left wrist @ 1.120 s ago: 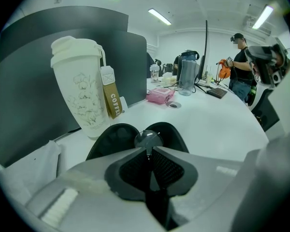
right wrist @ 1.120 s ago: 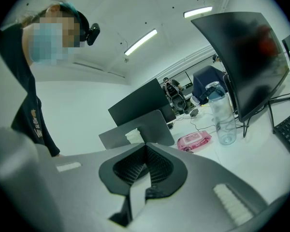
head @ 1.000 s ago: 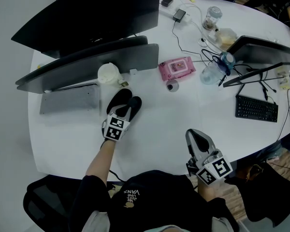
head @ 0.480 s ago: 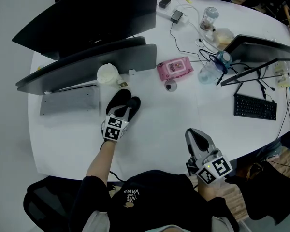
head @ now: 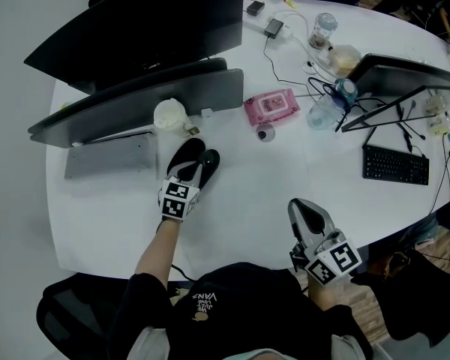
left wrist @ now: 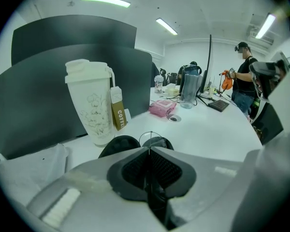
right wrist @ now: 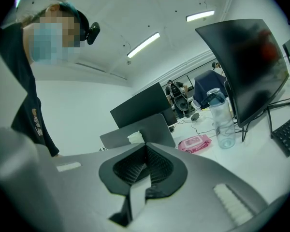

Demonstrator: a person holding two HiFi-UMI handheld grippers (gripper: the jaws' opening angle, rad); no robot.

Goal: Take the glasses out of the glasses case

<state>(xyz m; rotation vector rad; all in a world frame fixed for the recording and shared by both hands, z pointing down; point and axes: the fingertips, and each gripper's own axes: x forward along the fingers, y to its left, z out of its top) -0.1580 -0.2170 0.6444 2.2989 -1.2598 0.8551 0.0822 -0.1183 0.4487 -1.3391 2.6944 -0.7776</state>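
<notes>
Left gripper (left wrist: 149, 150): jaws pressed together, a thin wire loop (left wrist: 152, 137) rising from the seam at their tips, so the grip appears to be on that wire; it is judged to be one rim of the glasses, though no more of them can be made out. Just beyond the tips, touching or nearly so, lies the black oval soft glasses case (head: 184, 156), seen as two dark lobes side by side. Right gripper (right wrist: 146, 146): jaws closed on nothing, held well apart from the case at the near right edge of the table, beside the person's body. Step in hand, as judged: the withdrawal itself, with the left tool pinching the frame and the case not restrained. The next move calls for a slow pull toward the near side, and probably for the right tool to cross over and pin the case so that it does not drag along; the wire is thin and could slip or bend. Surface: a white oval table (head: 247, 193), bearing a white lidded tumbler (left wrist: 89, 103) just beyond the case, a pink wipes packet (head: 273, 105) farther right, a black keyboard (head: 395, 165) at far right, cables and dark monitors (head: 135, 13). Room: an open office with strip ceiling lights; a person (left wrist: 242, 81) stands at the far right.
</notes>
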